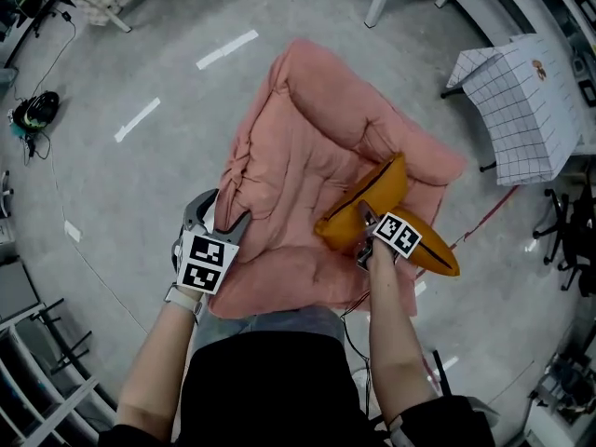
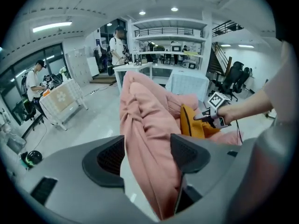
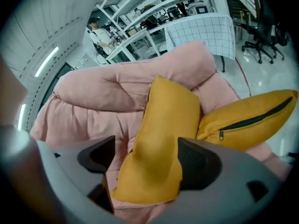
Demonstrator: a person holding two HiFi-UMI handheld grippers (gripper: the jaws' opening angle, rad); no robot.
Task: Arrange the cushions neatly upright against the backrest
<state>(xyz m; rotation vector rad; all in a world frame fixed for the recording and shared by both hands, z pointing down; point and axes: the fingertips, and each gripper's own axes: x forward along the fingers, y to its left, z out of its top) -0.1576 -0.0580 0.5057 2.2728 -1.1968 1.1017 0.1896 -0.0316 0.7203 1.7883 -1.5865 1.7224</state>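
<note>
Both tongs stand wide. My right tongs (image 3: pixel 145 160) straddle the nearer mustard cushion (image 3: pixel 166 120) without pinching it. My left tongs (image 2: pixel 147 155) straddle the left arm of the pink padded chair (image 1: pixel 279 170), not clamped either. That cushion lies slumped on the seat, touching the second mustard cushion (image 3: pixel 247 118), which rests out on the chair's right edge, well short of the backrest (image 1: pixel 321 77).

My worry is that if I close on only the slack corner, the cushion will fold and flop instead of standing. Dragging it could also nudge its neighbour off the edge onto the floor (image 1: pixel 140 184). A clamped left side might tug the soft chair askew.

I count two mustard cushions, one chair and two tongs.
</note>
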